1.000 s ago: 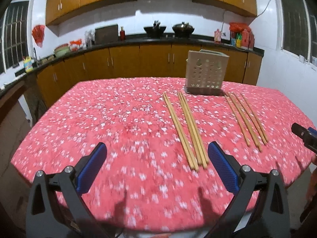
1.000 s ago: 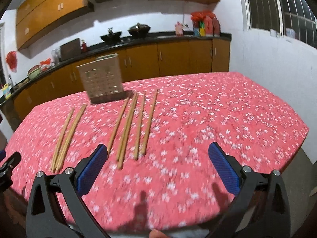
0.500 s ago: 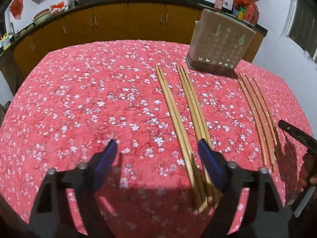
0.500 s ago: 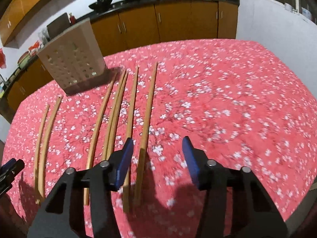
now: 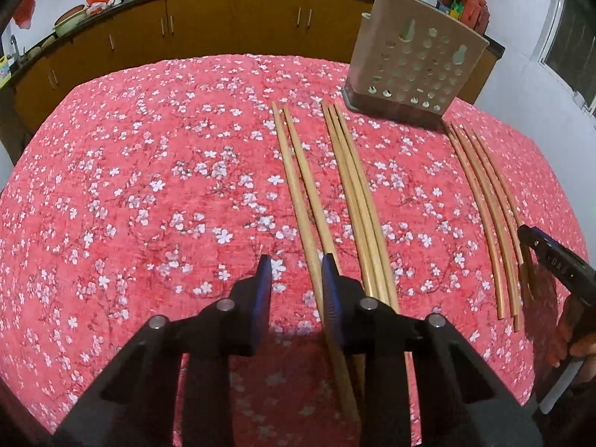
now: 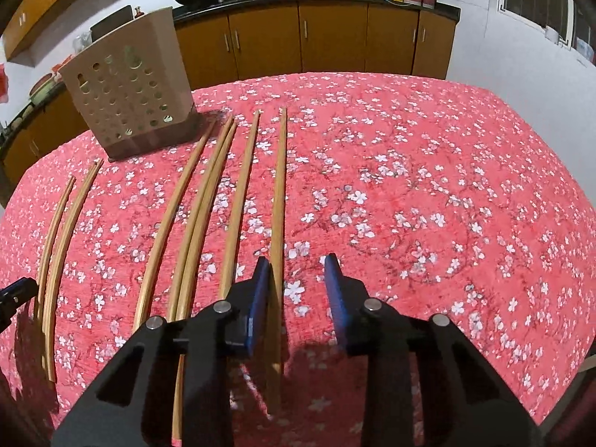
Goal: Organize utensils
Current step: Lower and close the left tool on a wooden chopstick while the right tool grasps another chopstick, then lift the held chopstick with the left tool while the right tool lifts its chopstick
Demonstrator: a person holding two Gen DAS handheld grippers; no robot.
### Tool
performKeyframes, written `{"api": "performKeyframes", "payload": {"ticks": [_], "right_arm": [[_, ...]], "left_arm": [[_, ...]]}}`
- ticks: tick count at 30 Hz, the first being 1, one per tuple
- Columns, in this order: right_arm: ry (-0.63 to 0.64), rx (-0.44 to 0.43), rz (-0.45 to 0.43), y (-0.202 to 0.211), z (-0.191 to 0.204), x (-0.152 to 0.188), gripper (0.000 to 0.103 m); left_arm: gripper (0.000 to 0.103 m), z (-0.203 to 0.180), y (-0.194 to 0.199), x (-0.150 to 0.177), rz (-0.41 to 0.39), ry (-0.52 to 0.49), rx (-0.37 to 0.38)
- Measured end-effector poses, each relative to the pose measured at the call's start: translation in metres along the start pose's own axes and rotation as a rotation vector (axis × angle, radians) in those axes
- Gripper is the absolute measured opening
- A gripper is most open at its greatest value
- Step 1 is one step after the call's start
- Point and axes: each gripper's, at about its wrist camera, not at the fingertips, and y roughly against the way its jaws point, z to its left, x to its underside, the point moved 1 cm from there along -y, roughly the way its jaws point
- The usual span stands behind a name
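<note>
Several wooden chopsticks lie in rows on the red flowered tablecloth point(image 5: 149, 193). My left gripper point(image 5: 296, 272) is low over the table, jaws half closed, with the leftmost pair of chopsticks point(image 5: 298, 186) running between the pads, against the right one. My right gripper point(image 6: 298, 272) is also half closed, with the rightmost chopstick point(image 6: 278, 201) lying between its pads, against the left one. Neither pair of pads presses a stick. A beige perforated utensil holder point(image 5: 413, 70) stands upright at the far side; it also shows in the right wrist view point(image 6: 130, 89).
Other chopstick groups lie in the middle point(image 5: 357, 193) and right point(image 5: 484, 201) of the table. The right gripper's tip point(image 5: 551, 257) shows at the right edge of the left wrist view. Kitchen cabinets point(image 6: 298, 37) stand behind the table.
Both grippers have come down and forward over the near ends of the chopsticks. Both pairs of jaws have narrowed from wide open to a small gap.
</note>
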Motion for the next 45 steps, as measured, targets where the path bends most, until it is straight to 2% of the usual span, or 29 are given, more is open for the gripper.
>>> {"api": "performKeyframes", "payload": {"ticks": [3,5,6,7,8,10,15,18,25,30,32,34,37,40,45], "right_arm": [[0.002,-0.004,0.003,-0.001,0.002,-0.001,0.032],[0.016,0.000,0.001,-0.002,0.004,-0.001,0.032],[0.024,0.001,0.001,-0.002,0.005,-0.002,0.032],[0.032,-0.002,0.000,-0.003,0.005,-0.002,0.028],[0.039,-0.006,0.000,-0.003,0.004,-0.004,0.018],[0.039,-0.011,0.005,-0.008,0.001,-0.011,0.009],[0.008,0.003,-0.012,-0.024,-0.008,-0.030,0.008],[-0.030,-0.006,-0.019,-0.029,-0.015,-0.036,0.008],[-0.043,-0.035,-0.008,-0.018,-0.017,-0.024,0.009],[-0.016,-0.015,-0.023,-0.007,-0.015,-0.011,0.009],[0.000,-0.005,-0.031,-0.005,-0.014,-0.009,0.009],[0.005,-0.005,-0.032,-0.005,-0.014,-0.009,0.008],[-0.003,-0.015,-0.033,-0.002,-0.017,-0.010,0.008],[-0.001,-0.023,-0.076,0.014,-0.019,-0.012,0.008],[0.002,-0.032,-0.176,0.050,-0.023,-0.022,0.008]], "left_arm": [[0.029,-0.004,-0.001,0.002,0.007,-0.011,-0.008],[0.021,-0.007,-0.003,0.000,0.006,-0.020,-0.024],[0.013,-0.007,-0.004,-0.001,0.005,-0.023,-0.031],[0.009,-0.006,-0.007,-0.005,0.003,-0.023,-0.042],[0.009,-0.005,-0.009,-0.009,0.002,-0.019,-0.038],[0.008,-0.003,-0.017,-0.020,-0.003,-0.031,-0.046],[0.008,0.013,-0.036,-0.051,-0.052,-0.028,-0.055],[0.008,0.020,-0.038,-0.057,-0.056,-0.005,-0.049],[0.012,0.025,-0.021,-0.035,-0.051,-0.007,-0.037],[0.014,0.022,-0.009,-0.015,-0.062,-0.019,-0.042],[0.013,0.022,-0.007,-0.010,-0.071,-0.023,-0.048],[0.008,0.023,-0.004,-0.005,-0.081,-0.017,-0.057],[0.008,0.022,-0.001,-0.001,-0.081,-0.044,-0.069],[0.008,0.027,0.005,-0.001,-0.062,-0.046,-0.070],[0.008,0.031,0.038,-0.010,-0.126,-0.051,-0.056]]}}
